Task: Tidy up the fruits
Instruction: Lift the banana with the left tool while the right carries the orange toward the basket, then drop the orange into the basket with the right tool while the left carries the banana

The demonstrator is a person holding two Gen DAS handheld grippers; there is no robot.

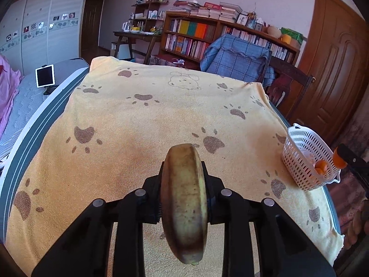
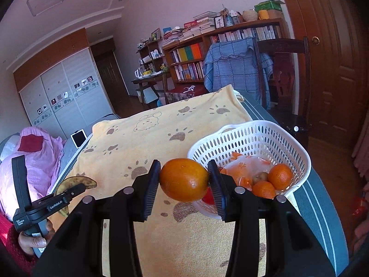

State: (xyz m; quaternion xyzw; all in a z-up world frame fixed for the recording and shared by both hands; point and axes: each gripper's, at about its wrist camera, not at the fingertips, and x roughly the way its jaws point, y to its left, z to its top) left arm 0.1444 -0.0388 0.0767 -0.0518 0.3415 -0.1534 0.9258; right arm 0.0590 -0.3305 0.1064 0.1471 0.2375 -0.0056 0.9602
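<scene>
Between the pads of the left gripper (image 1: 183,185) sits a banana (image 1: 184,204), pinched across its middle with both ends sticking out above and below the jaws, lifted over the yellow towel (image 1: 143,124). Ahead of those jaws and far to their right stands the basket (image 1: 306,159). The right gripper (image 2: 184,180) pinches an orange (image 2: 184,179) between its pads, just left of the basket's rim. Beyond its right finger, inside the basket, lie more oranges (image 2: 280,176), a small brownish fruit (image 2: 260,177) and a plastic bag (image 2: 246,165).
</scene>
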